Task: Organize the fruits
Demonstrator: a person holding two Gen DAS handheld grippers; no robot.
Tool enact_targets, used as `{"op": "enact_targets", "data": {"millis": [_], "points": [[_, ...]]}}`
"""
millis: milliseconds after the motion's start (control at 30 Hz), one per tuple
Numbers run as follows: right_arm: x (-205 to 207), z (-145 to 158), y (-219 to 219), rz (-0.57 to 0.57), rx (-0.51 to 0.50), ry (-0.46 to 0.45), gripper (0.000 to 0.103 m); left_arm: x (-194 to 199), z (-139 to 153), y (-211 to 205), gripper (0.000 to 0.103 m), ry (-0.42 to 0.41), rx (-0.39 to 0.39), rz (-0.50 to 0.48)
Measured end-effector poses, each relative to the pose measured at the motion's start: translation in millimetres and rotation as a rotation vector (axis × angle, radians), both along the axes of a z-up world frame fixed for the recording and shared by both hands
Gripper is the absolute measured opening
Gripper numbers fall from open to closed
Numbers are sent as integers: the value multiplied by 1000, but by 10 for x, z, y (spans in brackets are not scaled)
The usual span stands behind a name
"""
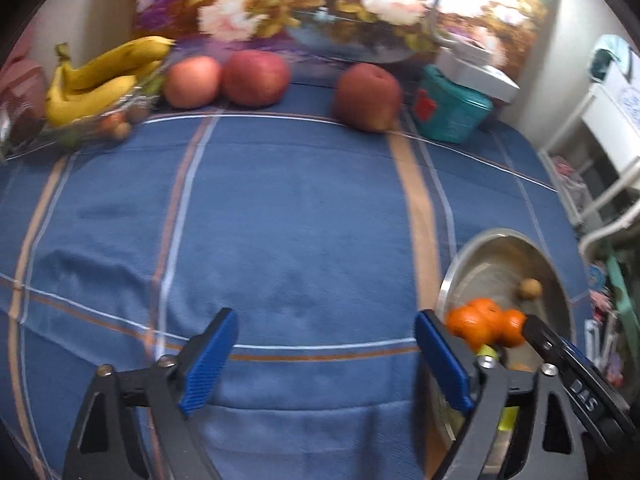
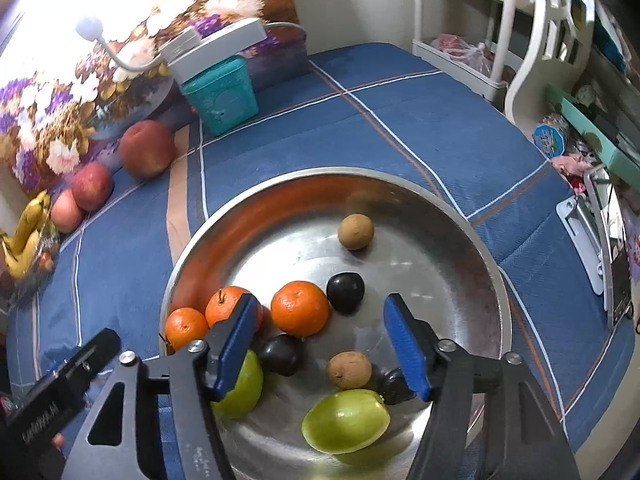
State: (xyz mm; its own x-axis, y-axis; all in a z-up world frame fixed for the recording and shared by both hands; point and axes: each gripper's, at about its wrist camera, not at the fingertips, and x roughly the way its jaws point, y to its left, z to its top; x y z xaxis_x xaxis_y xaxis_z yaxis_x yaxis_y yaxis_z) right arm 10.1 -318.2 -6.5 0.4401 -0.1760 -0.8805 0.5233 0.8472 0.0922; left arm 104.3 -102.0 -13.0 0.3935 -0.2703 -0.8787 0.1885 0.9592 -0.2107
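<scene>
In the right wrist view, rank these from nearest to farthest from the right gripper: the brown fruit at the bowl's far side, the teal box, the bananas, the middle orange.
1. The middle orange, in the bowl, just ahead of the right gripper.
2. The brown fruit, at the bowl's far side.
3. The teal box at the back and the bananas far left: too close to call.

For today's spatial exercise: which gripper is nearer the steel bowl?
Right. The right gripper hovers open over the steel bowl; the left gripper is beside it, over cloth.
</scene>
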Motion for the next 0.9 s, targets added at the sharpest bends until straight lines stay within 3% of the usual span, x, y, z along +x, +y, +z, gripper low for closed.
{"op": "enact_targets", "data": {"millis": [33, 133, 233, 367, 600, 900], "points": [[7, -4, 17, 5, -6, 3, 70, 5, -5, 27, 103, -6, 5, 14], [36, -20, 59, 24, -20, 14, 80, -9, 0, 55, 103, -22, 15, 30], [52, -25, 95, 39, -29, 20, 81, -7, -31, 61, 103, -27, 37, 35], [64, -29, 142, 59, -38, 16, 92, 18, -59, 62, 103, -14, 60, 42], [75, -25, 261, 100, -96, 21, 97, -16, -42, 101, 103, -37, 50, 35], [-96, 42, 470, 144, -117, 18, 97, -362, 256, 228, 103, -166, 206, 85]]}}
